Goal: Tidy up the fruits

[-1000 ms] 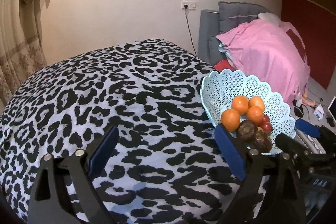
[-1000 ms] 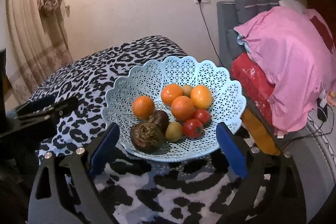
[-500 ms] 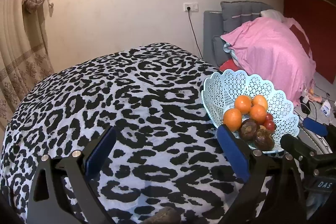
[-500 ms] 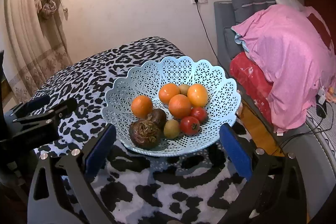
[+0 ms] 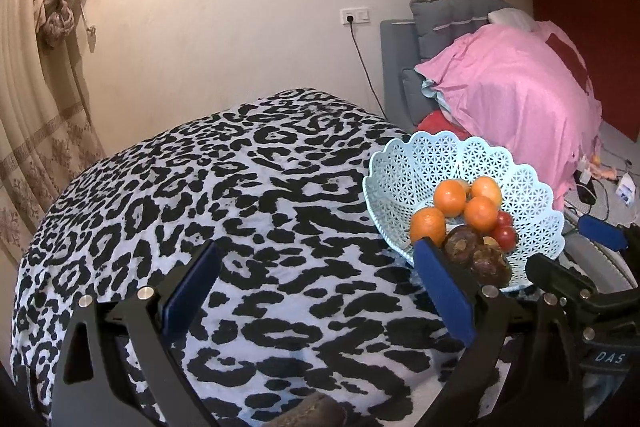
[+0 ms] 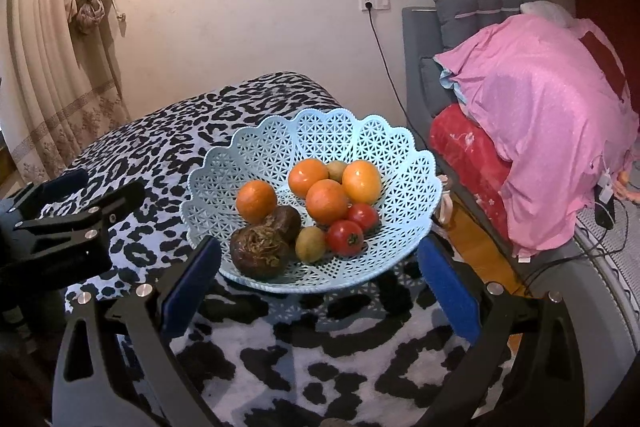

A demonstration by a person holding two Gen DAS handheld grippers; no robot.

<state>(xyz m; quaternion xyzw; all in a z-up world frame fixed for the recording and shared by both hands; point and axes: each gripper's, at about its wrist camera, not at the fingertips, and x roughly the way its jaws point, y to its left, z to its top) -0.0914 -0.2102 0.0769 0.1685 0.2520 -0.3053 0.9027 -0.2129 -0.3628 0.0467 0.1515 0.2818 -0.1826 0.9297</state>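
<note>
A pale blue lattice basket (image 6: pixel 360 131) (image 5: pixel 416 167) stands near the right edge of a leopard-print table. It holds several oranges (image 6: pixel 327 201) (image 5: pixel 450 197), two red tomatoes (image 6: pixel 345 237), two kiwis (image 6: pixel 311 244) and two dark brown wrinkled fruits (image 6: pixel 260 254) (image 5: pixel 490 261). My right gripper (image 6: pixel 318 281) is open, just in front of the basket, nothing between its fingers. My left gripper (image 5: pixel 318 283) is open over the cloth, left of the basket, and empty. A brown fruit (image 5: pixel 316 413) peeks in at the bottom edge of the left wrist view.
The leopard-print cloth (image 5: pixel 224 179) covers the whole table. A grey sofa with a pink blanket (image 6: pixel 552 115) and a red cushion (image 6: pixel 468 147) stands right of the table. A curtain (image 6: pixel 52 67) hangs at left. A cable (image 6: pixel 386 67) runs down from a wall socket.
Both grippers have drawn back and risen slightly, so the basket sits a little farther off. A brown fruit has come into view at the bottom of the left wrist view. Both stay open.
</note>
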